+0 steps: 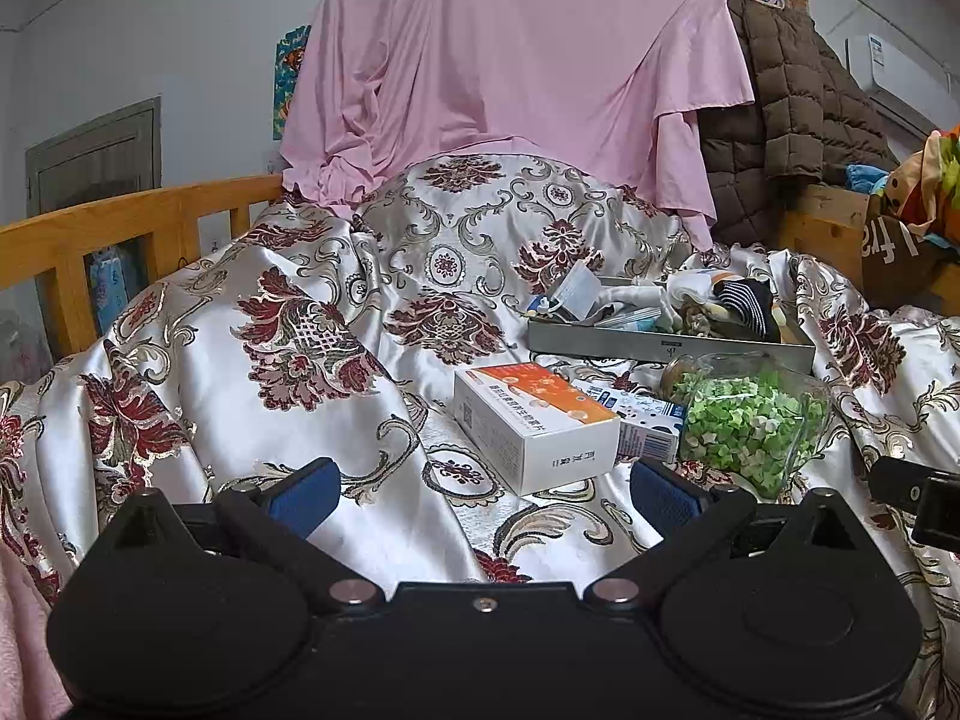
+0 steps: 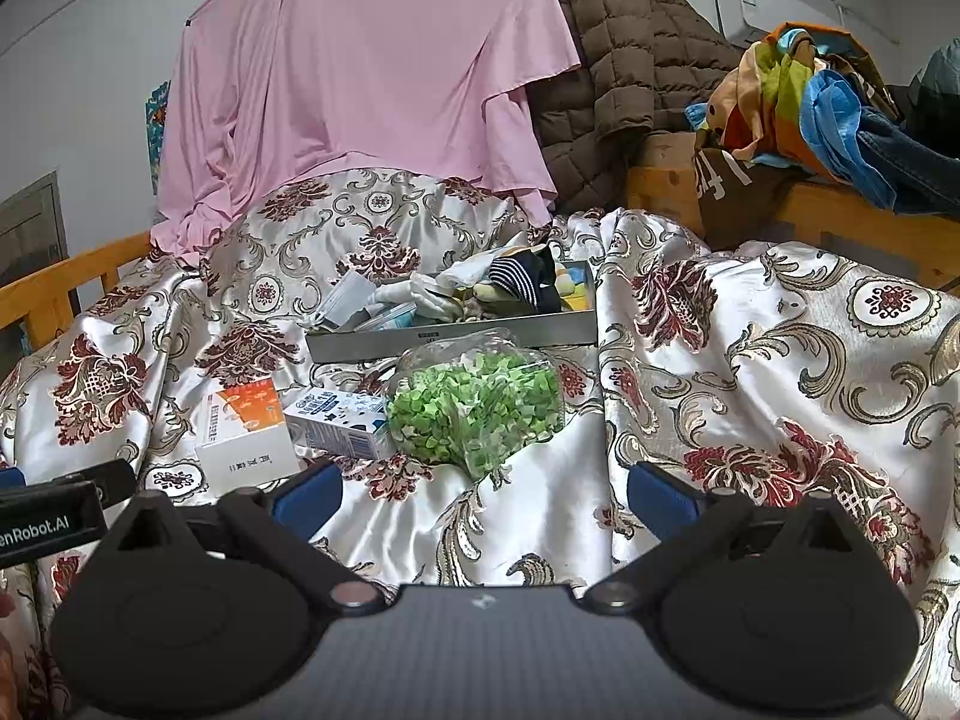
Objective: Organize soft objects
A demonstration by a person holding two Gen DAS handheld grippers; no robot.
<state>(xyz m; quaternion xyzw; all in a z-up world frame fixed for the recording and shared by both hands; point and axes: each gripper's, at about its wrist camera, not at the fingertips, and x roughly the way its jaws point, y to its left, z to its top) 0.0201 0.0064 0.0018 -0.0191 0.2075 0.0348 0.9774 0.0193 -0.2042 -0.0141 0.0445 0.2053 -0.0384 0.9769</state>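
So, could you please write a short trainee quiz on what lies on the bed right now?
1. True or false: the grey tray already holds striped socks.
2. Which item lies nearest the tray's front wall: A the orange-and-white box, B the bag of green pieces, C the brown quilted jacket?
3. Fill in: both the left tool and the right tool are ____.

Key: 1 true; 2 B; 3 open.
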